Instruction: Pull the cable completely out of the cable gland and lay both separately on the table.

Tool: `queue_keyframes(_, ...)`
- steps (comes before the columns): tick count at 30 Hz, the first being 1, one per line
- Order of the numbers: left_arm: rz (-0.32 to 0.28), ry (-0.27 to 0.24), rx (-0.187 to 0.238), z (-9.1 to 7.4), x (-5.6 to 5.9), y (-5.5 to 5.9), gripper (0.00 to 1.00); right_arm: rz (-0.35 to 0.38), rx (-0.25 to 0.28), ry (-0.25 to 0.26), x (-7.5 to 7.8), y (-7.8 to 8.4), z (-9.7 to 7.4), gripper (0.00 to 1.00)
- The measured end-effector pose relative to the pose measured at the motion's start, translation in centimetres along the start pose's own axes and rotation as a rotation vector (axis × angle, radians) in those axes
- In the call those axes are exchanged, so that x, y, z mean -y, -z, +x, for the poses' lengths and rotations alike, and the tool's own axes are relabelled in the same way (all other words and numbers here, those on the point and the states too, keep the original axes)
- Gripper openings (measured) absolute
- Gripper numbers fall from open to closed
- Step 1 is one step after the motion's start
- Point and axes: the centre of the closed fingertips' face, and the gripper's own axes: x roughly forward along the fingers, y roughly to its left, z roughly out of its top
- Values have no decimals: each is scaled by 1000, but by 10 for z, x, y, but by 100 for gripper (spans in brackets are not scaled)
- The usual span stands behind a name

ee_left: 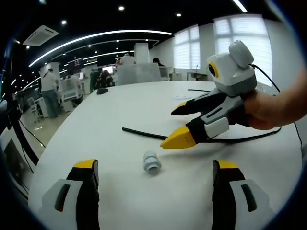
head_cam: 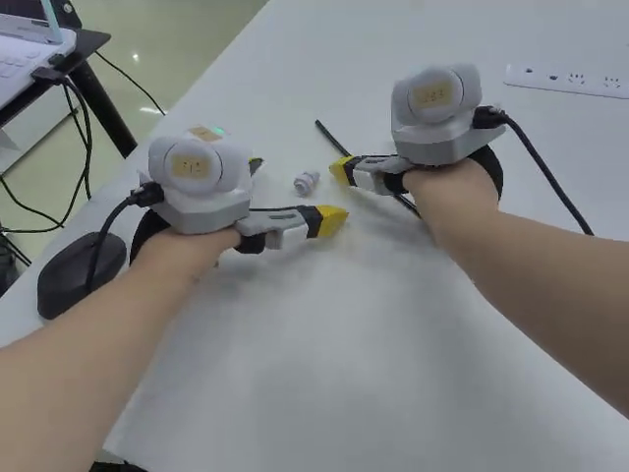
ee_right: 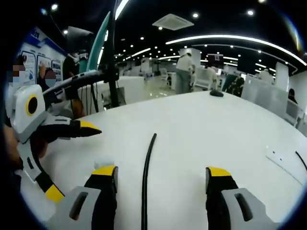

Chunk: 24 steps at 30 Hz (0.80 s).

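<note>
The small grey cable gland (head_cam: 307,182) lies on the white table (head_cam: 354,354), apart from the thin black cable (head_cam: 329,137). My left gripper (head_cam: 297,191) is open, and in the left gripper view the gland (ee_left: 152,162) rests just ahead between its yellow-tipped fingers (ee_left: 87,165). My right gripper (head_cam: 342,169) is open too, low over the table. In the right gripper view the cable (ee_right: 147,163) runs straight away between its fingers (ee_right: 218,172), touching neither. The right gripper (ee_left: 175,124) points toward the gland from the right, with the cable (ee_left: 141,133) behind it.
A white power strip (head_cam: 565,79) lies at the table's far right. Off the left table edge are a black stand base (head_cam: 77,271), dark floor cables and a laptop (head_cam: 25,44) on a side table. People stand far behind (ee_right: 183,72).
</note>
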Motion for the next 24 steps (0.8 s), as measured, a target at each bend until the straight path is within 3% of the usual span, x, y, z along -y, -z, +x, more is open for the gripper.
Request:
queue_keyframes(2,-2,5,-5,-6,6,-3,100,7,15,8,6,-4,-15,86)
queue_keyframes(5,70,14,-103,-19,22,7,100,-1,49,6,12,-15,-43,88)
queue_keyframes(8,53,34,-113,-29,37,6,100,-14,50,10,18,-15,-66,99)
queue_keyframes(9,43,41,-116,-31,40,5,100,54,46,11,21,-10,-81,100)
queue_keyframes(10,23,45,-115,-34,43,4,100,177,28,-17,19,-3,-93,100)
queue_keyframes(11,1,54,-108,-38,49,0,100,203,24,-16,22,1,-103,100)
queue_keyframes(14,-10,58,-99,-52,59,-11,100,191,-35,-3,25,25,-153,100)
queue_keyframes(15,-90,100,-101,-60,74,-15,100,195,-61,5,26,34,-168,100)
queue_keyframes(17,-191,125,-102,-72,86,-18,100,194,-122,9,26,56,-206,100)
queue_keyframes(18,-194,135,-48,-79,91,-26,100,176,-131,33,31,63,-229,100)
queue_keyframes(19,-191,120,-20,-83,92,-29,100,155,-135,53,34,67,-244,100)
queue_keyframes(20,-183,117,-12,-87,94,-30,100,144,-142,65,36,71,-259,100)
queue_keyframes(22,-144,140,-35,-92,107,-25,100,143,-135,76,39,77,-294,100)
queue_keyframes(24,-91,158,-31,-94,116,-27,100,193,-132,68,39,84,-323,100)
